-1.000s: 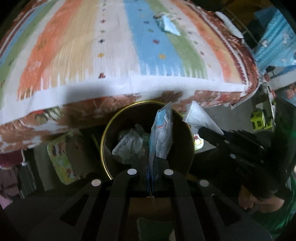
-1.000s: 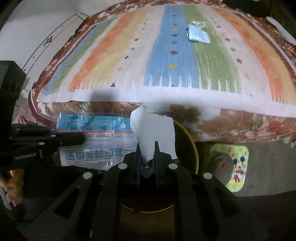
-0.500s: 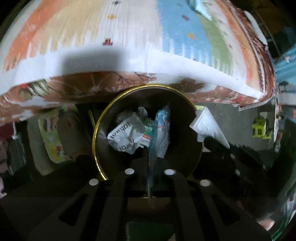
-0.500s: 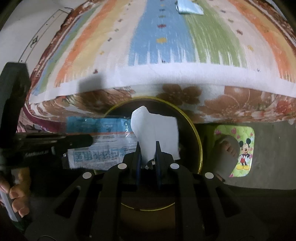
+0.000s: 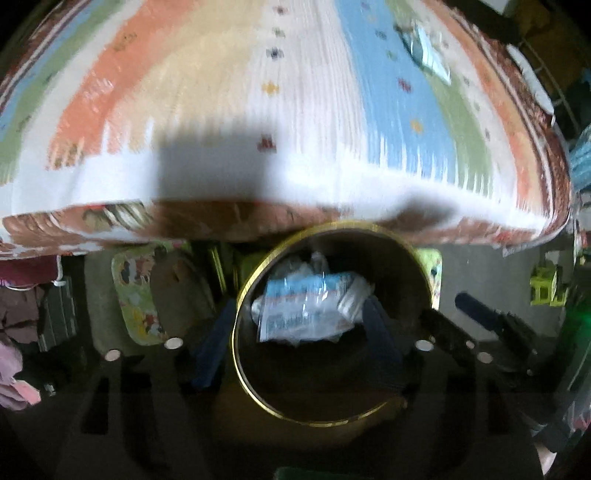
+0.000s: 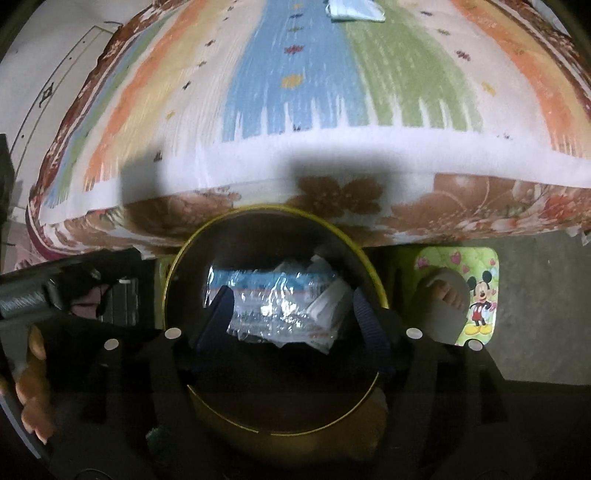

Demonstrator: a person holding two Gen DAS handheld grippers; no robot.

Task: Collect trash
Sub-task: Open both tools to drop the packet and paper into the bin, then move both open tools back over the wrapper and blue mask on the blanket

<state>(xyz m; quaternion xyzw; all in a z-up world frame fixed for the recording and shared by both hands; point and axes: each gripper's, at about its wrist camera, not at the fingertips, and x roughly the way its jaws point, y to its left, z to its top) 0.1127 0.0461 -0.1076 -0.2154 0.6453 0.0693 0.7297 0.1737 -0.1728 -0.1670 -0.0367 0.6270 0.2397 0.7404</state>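
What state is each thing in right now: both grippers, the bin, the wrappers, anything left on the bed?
left gripper: open, empty, above the bin.
right gripper: open, empty, above the bin.
bin: upright, uncovered, holding trash.
blue-and-white plastic wrapper: lying crumpled inside the bin.
white paper: in the bin, beside the wrapper.
crumpled blue wrapper: uncollected, lying on the striped blanket.

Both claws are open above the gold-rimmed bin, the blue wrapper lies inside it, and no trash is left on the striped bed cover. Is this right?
Not fully. One piece of trash lies on the striped bed cover, far from the bin, as the right wrist view shows. The rest holds: left claw and right claw are open and the blue wrapper is inside.
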